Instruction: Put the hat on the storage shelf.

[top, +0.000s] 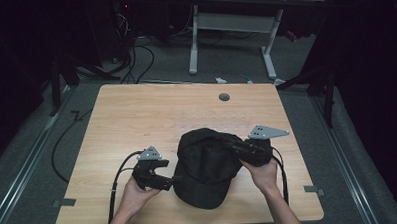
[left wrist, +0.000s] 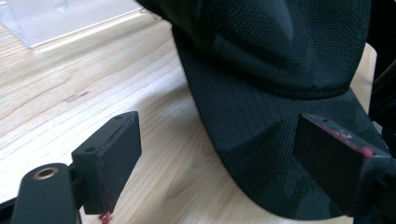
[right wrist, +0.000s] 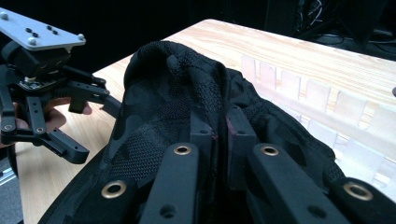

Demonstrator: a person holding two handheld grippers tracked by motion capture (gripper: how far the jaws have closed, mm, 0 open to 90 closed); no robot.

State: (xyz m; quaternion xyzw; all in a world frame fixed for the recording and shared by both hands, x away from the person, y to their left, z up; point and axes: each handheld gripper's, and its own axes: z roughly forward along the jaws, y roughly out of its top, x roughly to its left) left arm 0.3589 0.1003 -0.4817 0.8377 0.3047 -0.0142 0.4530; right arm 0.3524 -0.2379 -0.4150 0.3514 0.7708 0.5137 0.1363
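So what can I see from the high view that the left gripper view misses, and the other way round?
High view alone: the whole table with a round hole near its far edge, both hands, the right tongs pinching the cap's crown, and a white desk frame on the floor beyond.

Left gripper view alone: up close, the left tongs gaping wide, one jaw over bare wood, the other over the brim, and the cap's mesh weave.

Both: the black cap lying on the wooden table.

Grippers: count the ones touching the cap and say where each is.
1. The right gripper is shut on the fabric at the right side of the black cap. The left gripper is open at the cap's left edge, apparently short of contact.
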